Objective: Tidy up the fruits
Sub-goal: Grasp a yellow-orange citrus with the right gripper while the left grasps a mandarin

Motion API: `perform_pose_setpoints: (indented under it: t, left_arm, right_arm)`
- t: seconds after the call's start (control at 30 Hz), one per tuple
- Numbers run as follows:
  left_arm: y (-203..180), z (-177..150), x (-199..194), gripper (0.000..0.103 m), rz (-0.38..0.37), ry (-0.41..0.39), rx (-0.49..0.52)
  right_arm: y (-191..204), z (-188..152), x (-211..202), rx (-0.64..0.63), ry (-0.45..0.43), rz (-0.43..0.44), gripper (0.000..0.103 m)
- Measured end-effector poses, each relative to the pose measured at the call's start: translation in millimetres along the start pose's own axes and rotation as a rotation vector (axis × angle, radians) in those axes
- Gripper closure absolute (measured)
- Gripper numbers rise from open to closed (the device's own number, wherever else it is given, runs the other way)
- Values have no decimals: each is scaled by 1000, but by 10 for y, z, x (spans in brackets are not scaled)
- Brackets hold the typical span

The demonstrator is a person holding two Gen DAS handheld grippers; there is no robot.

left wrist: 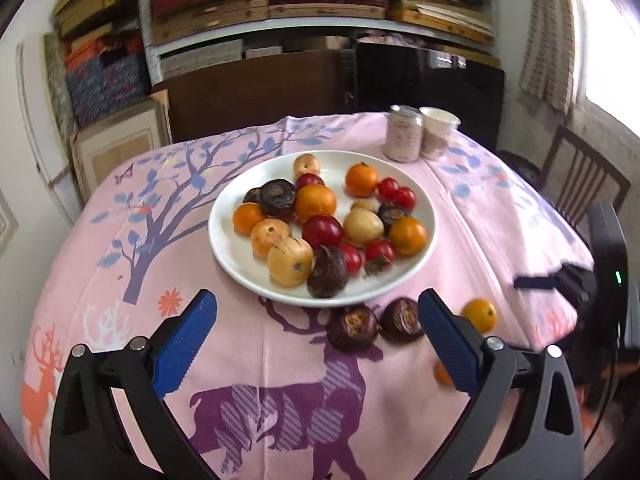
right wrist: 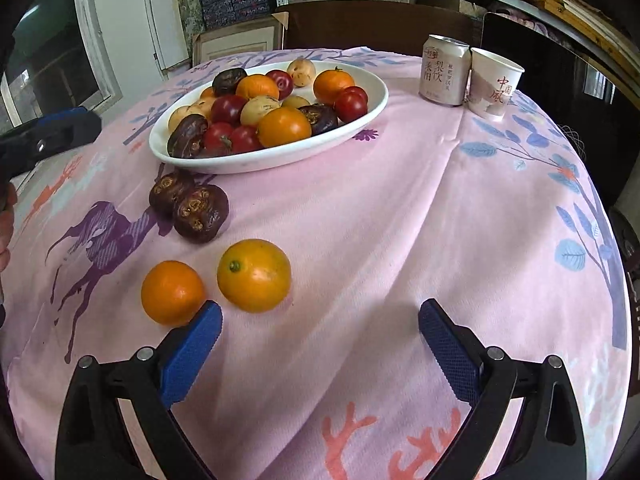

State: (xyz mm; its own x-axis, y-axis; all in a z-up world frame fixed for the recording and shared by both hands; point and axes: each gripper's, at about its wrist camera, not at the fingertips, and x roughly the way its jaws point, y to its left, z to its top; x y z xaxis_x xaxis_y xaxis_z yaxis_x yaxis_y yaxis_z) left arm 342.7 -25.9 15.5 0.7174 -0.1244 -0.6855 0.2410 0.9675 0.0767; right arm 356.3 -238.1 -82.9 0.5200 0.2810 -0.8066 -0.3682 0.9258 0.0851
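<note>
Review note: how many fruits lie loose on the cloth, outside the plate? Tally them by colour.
Off the white plate:
dark brown fruits: 2
orange fruits: 2
Total: 4

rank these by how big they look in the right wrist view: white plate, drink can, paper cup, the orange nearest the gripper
1. white plate, by far the largest.
2. drink can and paper cup: alike, not ranked apart.
3. orange looks about as big as those, but it lies much nearer the camera, so unsure.
</note>
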Motion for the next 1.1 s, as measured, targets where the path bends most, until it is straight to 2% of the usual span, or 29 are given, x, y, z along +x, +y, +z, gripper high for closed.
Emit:
perform_pose_setpoints:
  t: [0.1, 0.2, 0.27, 0.33, 0.37, 0.47, 0.63, 0.83, 1.0, 1.1]
  left_arm:
    - [-139, -100, -25, 4, 24, 6, 101]
    - [-196, -201, -41, 4, 23, 14, 120]
    - [-232, -265, -42, 4, 29, 29, 137]
    - [-284, -321, -30, 4, 60, 38, 181]
    - [-320, -348, -29, 4, 75, 42, 204]
    - [-431, -435, -44, 4, 62, 49, 237]
    - [-609, -608, -79, 4, -31, 71, 259]
    - [-897, -742, 48, 4, -82, 114, 276]
    - [-984, -708, 293, 4, -96, 152, 270]
    - [-943, -634, 433, 4, -124, 170, 220]
  right_arm:
    - [86, 92, 77, 12, 7, 17, 3]
    - [162, 112, 103, 9, 1, 14, 5]
    - [218, 95, 69, -23, -11, -45, 29]
    - [230, 60, 9, -25, -19, -16, 61]
    - [230, 35, -17, -16, -16, -10, 66]
    - [220, -70, -90, -11, -39, -37, 66]
    - [77, -240, -263, 103, -93, -15, 66]
    - [-187, -311, -474, 224, -195, -10, 66]
    - [-248, -329, -498, 225, -204, -28, 66]
    - [-225, -326, -515, 206, -211, -26, 66]
